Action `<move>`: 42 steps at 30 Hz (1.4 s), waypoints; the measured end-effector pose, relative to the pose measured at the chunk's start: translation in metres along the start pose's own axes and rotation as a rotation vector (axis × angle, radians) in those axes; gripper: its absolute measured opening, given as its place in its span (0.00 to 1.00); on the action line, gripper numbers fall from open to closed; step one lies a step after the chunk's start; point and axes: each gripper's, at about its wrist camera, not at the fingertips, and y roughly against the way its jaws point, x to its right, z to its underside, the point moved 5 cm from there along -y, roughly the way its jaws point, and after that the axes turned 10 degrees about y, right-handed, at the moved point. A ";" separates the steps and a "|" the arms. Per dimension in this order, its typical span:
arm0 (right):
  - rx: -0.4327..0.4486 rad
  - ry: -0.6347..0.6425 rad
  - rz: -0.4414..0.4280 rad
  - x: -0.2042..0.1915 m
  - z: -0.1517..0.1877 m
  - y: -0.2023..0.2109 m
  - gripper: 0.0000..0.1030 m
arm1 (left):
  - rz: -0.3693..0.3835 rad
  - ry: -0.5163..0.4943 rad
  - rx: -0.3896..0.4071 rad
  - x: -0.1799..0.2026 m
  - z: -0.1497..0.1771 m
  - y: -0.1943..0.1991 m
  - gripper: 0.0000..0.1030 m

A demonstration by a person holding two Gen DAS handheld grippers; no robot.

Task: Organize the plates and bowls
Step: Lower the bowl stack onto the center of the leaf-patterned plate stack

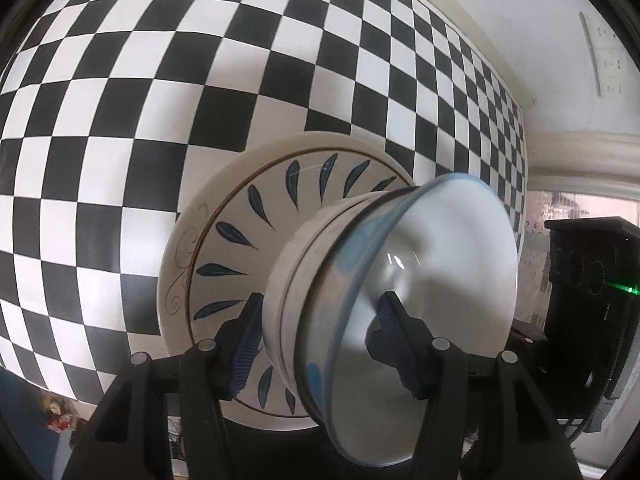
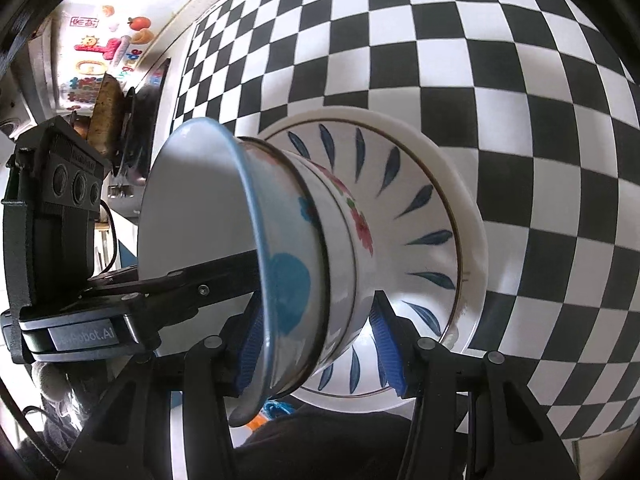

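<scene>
A blue-rimmed white bowl [image 1: 440,248] [image 2: 192,208] is nested in a floral bowl [image 2: 348,240] [image 1: 288,280]. The nested bowls sit in the middle of a leaf-patterned plate [image 1: 280,200] [image 2: 400,184], which lies on a larger white plate [image 1: 188,240] [image 2: 460,184]. My left gripper [image 1: 322,344] is shut on the bowls' near wall, one pad outside and one inside. My right gripper [image 2: 316,348] clamps the opposite wall the same way. Whether the bowls rest on the plate or hang just above it is not clear.
A black-and-white checkered cloth [image 1: 120,120] [image 2: 480,60] covers the table. Its near edge [image 1: 40,392] shows at lower left. A white wall and a window [image 1: 572,208] lie to the right. A dark pan [image 2: 140,120] and coloured stickers [image 2: 104,52] are at the far left.
</scene>
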 end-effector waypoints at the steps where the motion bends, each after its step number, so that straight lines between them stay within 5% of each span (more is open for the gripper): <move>1: 0.004 -0.003 0.003 0.001 0.000 0.000 0.52 | -0.001 -0.007 -0.002 0.001 0.000 -0.001 0.54; 42: 0.008 -0.011 0.064 -0.007 -0.004 0.000 0.45 | 0.031 0.021 0.091 -0.013 0.007 0.016 0.50</move>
